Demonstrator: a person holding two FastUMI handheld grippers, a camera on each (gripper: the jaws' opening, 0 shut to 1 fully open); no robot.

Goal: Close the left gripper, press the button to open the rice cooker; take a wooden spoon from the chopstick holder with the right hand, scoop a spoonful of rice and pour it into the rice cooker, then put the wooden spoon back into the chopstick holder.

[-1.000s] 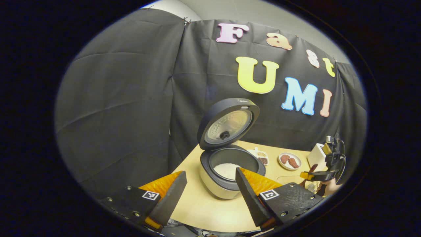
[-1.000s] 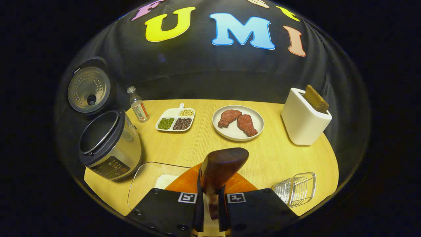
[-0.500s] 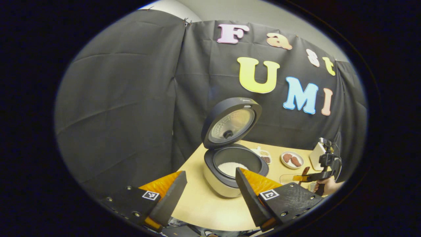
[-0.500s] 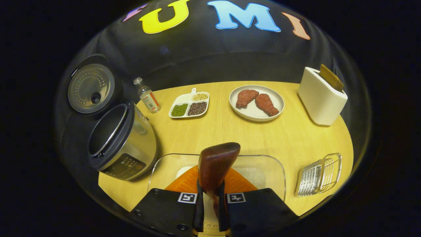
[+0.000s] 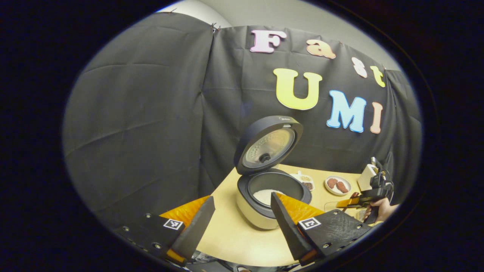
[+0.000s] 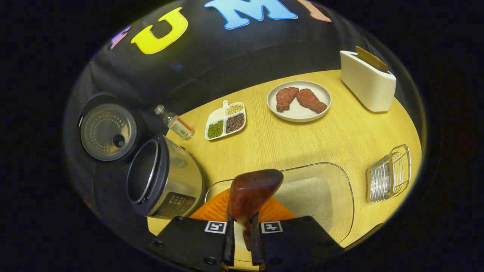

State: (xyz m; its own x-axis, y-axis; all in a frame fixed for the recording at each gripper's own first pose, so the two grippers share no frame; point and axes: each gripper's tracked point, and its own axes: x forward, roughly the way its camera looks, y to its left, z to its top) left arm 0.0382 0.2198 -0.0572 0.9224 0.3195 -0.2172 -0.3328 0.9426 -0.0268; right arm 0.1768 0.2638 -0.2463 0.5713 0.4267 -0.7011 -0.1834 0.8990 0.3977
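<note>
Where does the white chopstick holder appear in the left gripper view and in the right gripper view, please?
Left gripper view: the chopstick holder sits small at the far right table edge, just behind the right tool.
Right gripper view: the chopstick holder stands at the upper right.
Shared landmark: the plate of meat, left of it in both.

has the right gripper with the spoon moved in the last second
Yes. The right gripper, shut on the wooden spoon, has advanced over the glass rice dish.
</note>
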